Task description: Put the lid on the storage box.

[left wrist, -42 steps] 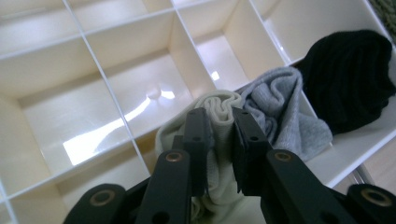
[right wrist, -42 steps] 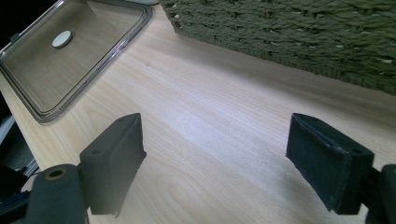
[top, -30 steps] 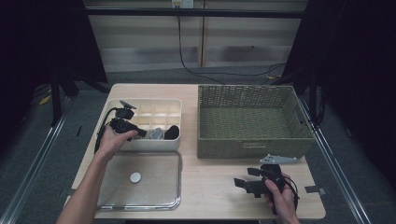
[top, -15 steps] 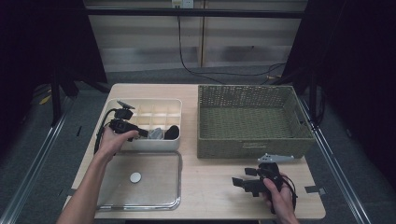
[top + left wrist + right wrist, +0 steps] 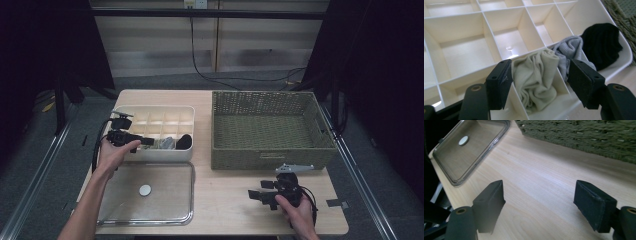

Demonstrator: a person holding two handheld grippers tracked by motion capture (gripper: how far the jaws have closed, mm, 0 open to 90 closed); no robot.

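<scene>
Since the earlier frame the left tool [image 5: 540, 82] had drawn slightly back from the white divided plastic organiser box [image 5: 150, 155], and its jaws had just been opening; they stood released on either side of the crumpled cream cloth sock [image 5: 536, 80], which sat in a front compartment beside a grey knitted sock [image 5: 570, 50] and a black one [image 5: 601, 43]. The right tool [image 5: 539, 202] hung released and empty over the wooden table [image 5: 544, 180]. The loosely bunched sock could spring up, or snag on a pad as the tool withdrew.

left hand-held gripper [image 5: 148, 141] jaws just opening wide; right hand-held gripper [image 5: 256, 194] gapes level.
</scene>
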